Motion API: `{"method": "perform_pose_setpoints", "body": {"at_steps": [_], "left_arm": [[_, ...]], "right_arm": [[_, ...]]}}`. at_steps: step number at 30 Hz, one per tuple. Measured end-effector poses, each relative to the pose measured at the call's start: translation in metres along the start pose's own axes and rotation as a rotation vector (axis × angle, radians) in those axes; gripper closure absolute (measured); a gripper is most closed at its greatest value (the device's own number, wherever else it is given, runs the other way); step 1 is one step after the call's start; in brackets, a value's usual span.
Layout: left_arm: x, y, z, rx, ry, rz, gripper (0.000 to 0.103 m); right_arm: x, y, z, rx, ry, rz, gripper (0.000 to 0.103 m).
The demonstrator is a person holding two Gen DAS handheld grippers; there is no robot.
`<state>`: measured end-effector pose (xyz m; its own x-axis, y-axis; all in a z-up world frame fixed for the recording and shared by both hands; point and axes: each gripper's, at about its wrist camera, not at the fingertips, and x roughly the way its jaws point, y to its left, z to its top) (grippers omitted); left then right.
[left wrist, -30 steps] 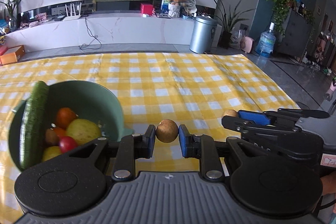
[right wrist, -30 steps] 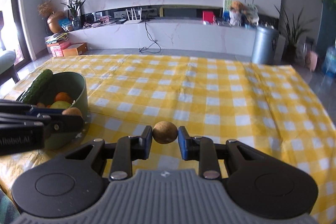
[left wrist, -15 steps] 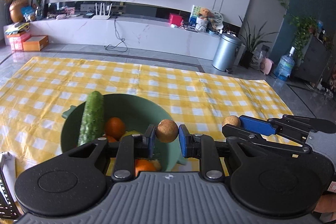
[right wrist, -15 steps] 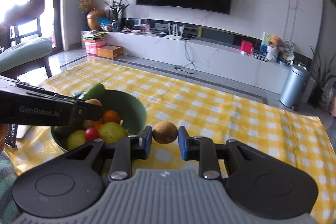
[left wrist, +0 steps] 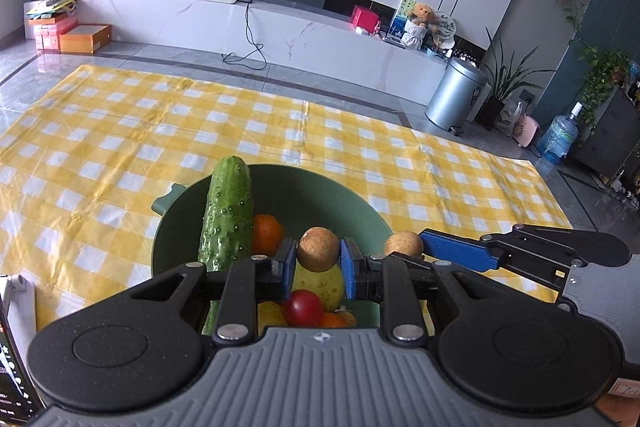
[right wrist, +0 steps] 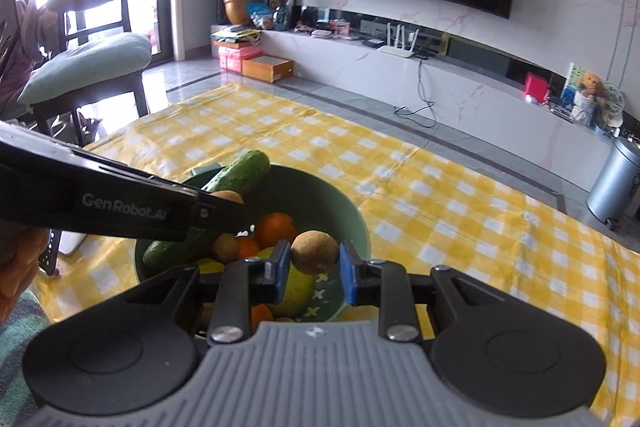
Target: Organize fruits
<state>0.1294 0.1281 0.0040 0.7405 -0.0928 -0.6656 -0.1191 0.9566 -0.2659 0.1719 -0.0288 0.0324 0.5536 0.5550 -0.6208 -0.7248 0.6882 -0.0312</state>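
Note:
A green bowl [left wrist: 332, 199] sits on the yellow checked cloth and holds a cucumber [left wrist: 228, 215], oranges, a yellow-green fruit and a red tomato [left wrist: 303, 307]. My left gripper [left wrist: 318, 255] is shut on a small brown round fruit [left wrist: 318, 249] above the bowl. My right gripper [right wrist: 314, 259] is shut on another small brown round fruit [right wrist: 314, 251] over the bowl's [right wrist: 352, 219] near rim. In the left wrist view the right gripper's fruit [left wrist: 403, 244] shows at the bowl's right edge. In the right wrist view the left gripper's arm [right wrist: 120, 207] crosses over the cucumber [right wrist: 240, 171].
The checked cloth [left wrist: 120, 147] covers the table out to its far edge. A phone on a stand [left wrist: 12, 347] is at the near left. A chair with a cushion [right wrist: 88, 59] stands left of the table.
Both grippers, each still holding its brown fruit, have moved left over the bowl. The bowl now lies directly under both.

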Motion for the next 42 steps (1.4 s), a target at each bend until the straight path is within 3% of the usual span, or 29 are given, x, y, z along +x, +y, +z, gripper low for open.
{"method": "perform_pose_setpoints", "body": {"at_steps": [12, 30, 42], "left_arm": [[0.036, 0.004, -0.001, 0.028, 0.058, 0.008, 0.077], [0.051, 0.003, -0.005, 0.044, 0.068, 0.022, 0.077], [0.027, -0.001, 0.000, 0.029, 0.003, 0.046, 0.054]], "right_arm": [[0.049, 0.000, 0.003, -0.058, 0.096, 0.033, 0.080], [0.075, -0.005, -0.001, -0.058, 0.130, 0.046, 0.079], [0.054, -0.009, 0.005, -0.041, 0.078, 0.022, 0.059]]}}
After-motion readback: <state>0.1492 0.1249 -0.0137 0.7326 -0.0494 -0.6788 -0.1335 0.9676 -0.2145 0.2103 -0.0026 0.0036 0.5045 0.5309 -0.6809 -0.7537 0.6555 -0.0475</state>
